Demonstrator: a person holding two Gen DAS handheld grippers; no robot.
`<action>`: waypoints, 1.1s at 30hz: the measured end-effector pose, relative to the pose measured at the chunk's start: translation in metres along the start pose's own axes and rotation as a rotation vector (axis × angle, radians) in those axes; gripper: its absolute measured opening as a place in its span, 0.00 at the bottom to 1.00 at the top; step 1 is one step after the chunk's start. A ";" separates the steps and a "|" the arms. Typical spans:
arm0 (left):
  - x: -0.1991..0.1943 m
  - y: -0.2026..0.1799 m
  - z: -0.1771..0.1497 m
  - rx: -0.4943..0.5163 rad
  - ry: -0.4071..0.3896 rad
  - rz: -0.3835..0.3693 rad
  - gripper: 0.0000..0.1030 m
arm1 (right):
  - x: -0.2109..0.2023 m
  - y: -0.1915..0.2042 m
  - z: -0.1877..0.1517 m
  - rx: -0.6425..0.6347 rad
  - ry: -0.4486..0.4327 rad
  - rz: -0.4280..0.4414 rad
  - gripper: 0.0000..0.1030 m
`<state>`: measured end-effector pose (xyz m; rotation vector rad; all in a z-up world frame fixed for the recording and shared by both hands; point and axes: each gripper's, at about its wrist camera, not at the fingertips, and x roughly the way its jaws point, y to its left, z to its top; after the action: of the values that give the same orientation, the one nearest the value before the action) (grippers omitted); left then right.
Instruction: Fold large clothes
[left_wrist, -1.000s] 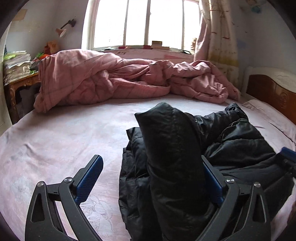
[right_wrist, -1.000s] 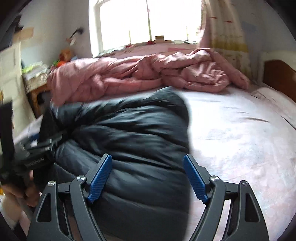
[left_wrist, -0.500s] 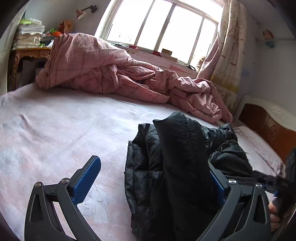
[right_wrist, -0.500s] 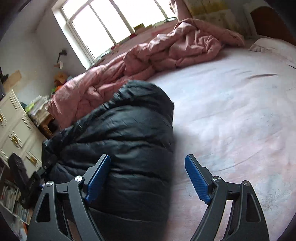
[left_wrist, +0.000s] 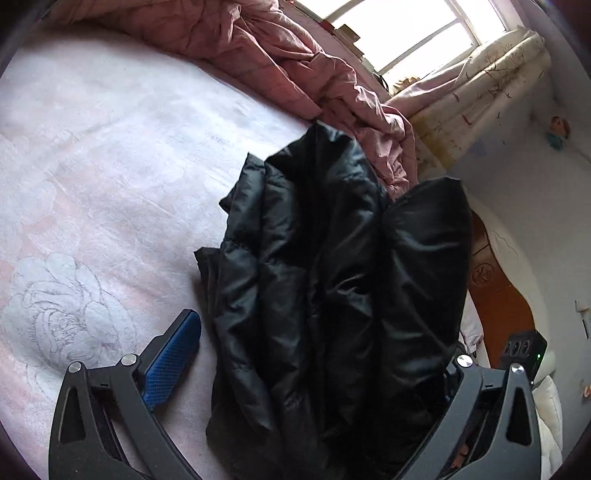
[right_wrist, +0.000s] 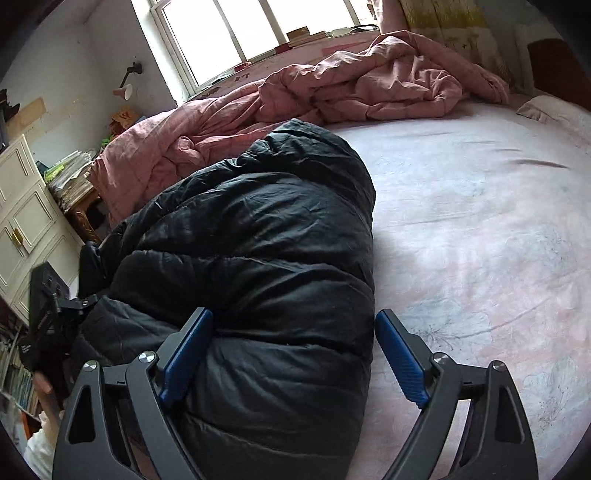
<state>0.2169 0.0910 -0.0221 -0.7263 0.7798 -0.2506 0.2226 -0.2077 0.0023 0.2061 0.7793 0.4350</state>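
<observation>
A black puffer jacket (left_wrist: 332, 280) lies bunched on the pale pink bed sheet (left_wrist: 92, 166). It also fills the left middle of the right wrist view (right_wrist: 258, 258). My left gripper (left_wrist: 321, 365) is open, its jaws wide apart, with a fold of the jacket draped over its right finger and hiding that pad. My right gripper (right_wrist: 295, 354) is open, hovering over the near end of the jacket, its blue pads straddling the jacket's right edge without pinching it. The left gripper shows in the right wrist view (right_wrist: 48, 325) at the jacket's left end.
A crumpled pink quilt (right_wrist: 332, 92) lies along the far side of the bed under the window (right_wrist: 229, 29). A wooden headboard (left_wrist: 498, 295) is on the right. A white cabinet (right_wrist: 22, 221) and a side table with stacked papers (right_wrist: 74, 181) stand left of the bed.
The left gripper has tilted and rolled rightward, lifting the jacket fold that hangs on its right finger. The right gripper has shifted slightly over the jacket's near end, jaws still open.
</observation>
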 end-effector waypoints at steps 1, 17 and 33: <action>0.001 0.001 0.001 -0.007 0.007 -0.013 0.97 | 0.003 -0.006 0.001 0.029 0.016 0.031 0.87; -0.051 -0.023 0.034 0.089 0.019 -0.296 0.39 | -0.056 0.017 -0.003 0.038 -0.129 0.236 0.45; -0.065 -0.054 0.014 0.219 -0.032 -0.306 0.39 | -0.115 0.036 -0.006 -0.039 -0.225 0.130 0.48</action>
<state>0.1843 0.0889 0.0571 -0.6379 0.5972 -0.5903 0.1352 -0.2276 0.0833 0.2656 0.5385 0.5398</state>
